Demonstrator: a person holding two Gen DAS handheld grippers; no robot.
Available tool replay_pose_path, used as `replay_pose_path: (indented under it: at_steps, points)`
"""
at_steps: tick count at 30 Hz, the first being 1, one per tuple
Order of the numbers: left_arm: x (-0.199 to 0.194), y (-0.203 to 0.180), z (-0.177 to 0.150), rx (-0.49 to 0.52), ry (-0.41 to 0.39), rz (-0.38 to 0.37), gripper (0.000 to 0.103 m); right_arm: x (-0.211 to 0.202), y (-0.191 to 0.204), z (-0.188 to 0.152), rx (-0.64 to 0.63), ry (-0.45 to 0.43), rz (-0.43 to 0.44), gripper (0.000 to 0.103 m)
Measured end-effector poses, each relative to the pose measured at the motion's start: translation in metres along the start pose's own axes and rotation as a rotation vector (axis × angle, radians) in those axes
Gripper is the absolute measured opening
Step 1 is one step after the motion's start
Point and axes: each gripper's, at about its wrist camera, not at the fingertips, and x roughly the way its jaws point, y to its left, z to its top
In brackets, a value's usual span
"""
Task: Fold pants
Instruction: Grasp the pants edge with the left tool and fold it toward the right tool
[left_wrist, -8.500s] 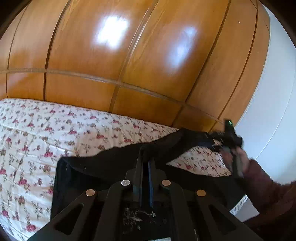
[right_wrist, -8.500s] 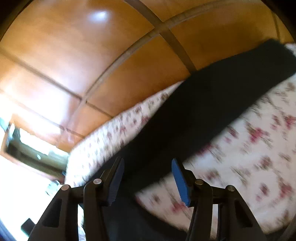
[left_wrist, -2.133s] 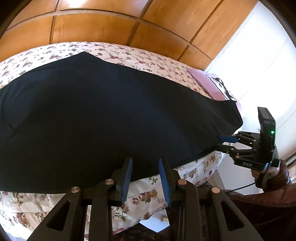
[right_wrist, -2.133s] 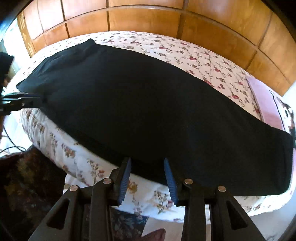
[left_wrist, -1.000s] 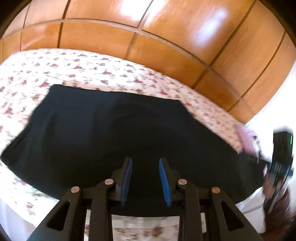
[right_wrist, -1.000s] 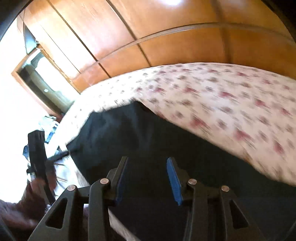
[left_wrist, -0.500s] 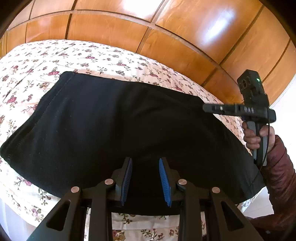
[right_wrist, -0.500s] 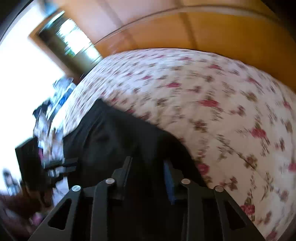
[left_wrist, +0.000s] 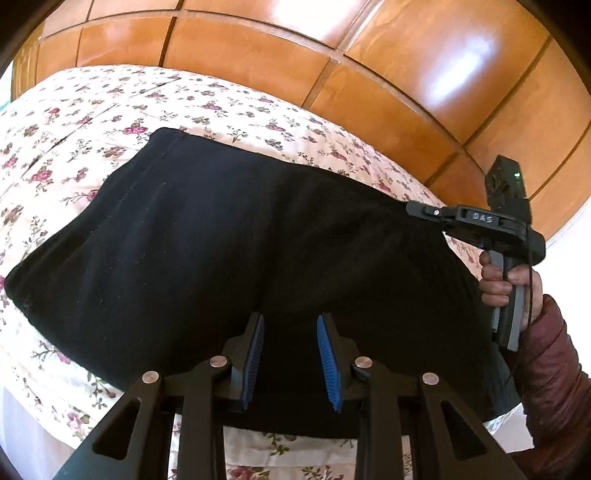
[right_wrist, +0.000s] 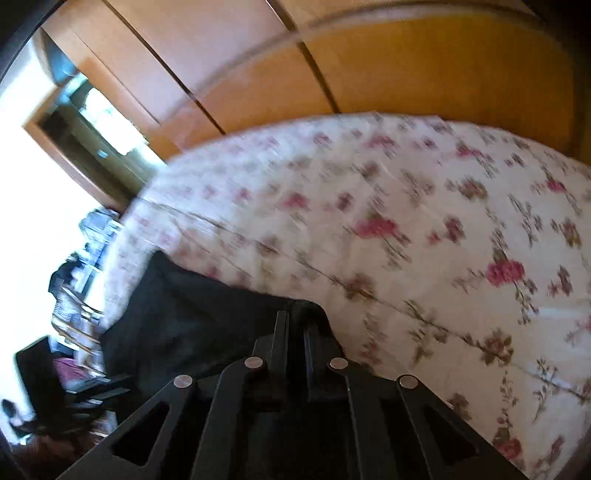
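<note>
The black pants (left_wrist: 229, 243) lie flat across the floral bed (left_wrist: 92, 110). My left gripper (left_wrist: 290, 332) is open, its blue pads (left_wrist: 255, 354) hovering over the near edge of the pants. My right gripper (left_wrist: 417, 210) reaches in from the right at the far right edge of the fabric. In the right wrist view the right gripper (right_wrist: 293, 325) is shut on a bunched fold of the pants (right_wrist: 207, 317), with the rest of the cloth trailing left.
Glossy wooden wardrobe panels (left_wrist: 369, 66) stand behind the bed. The floral bedspread (right_wrist: 424, 229) stretches right of the pants. A bright window or mirror (right_wrist: 92, 110) and clutter (right_wrist: 74, 288) sit beyond the bed's left end.
My right gripper has closed on the far right edge of the pants; it was open half a second ago. My left gripper stays open and has barely moved.
</note>
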Motion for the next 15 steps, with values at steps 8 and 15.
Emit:
replay_pose_path:
  at_steps: [8,15]
  points:
    - [-0.067,0.076,0.000,-0.327,-0.143,-0.025,0.037,-0.053,0.010,-0.009,0.046,-0.112,-0.046,0.042]
    - [-0.093,0.149,-0.015,-0.628,-0.190,-0.027,0.048,-0.094,0.048,-0.058,-0.021,-0.141,-0.015,0.048]
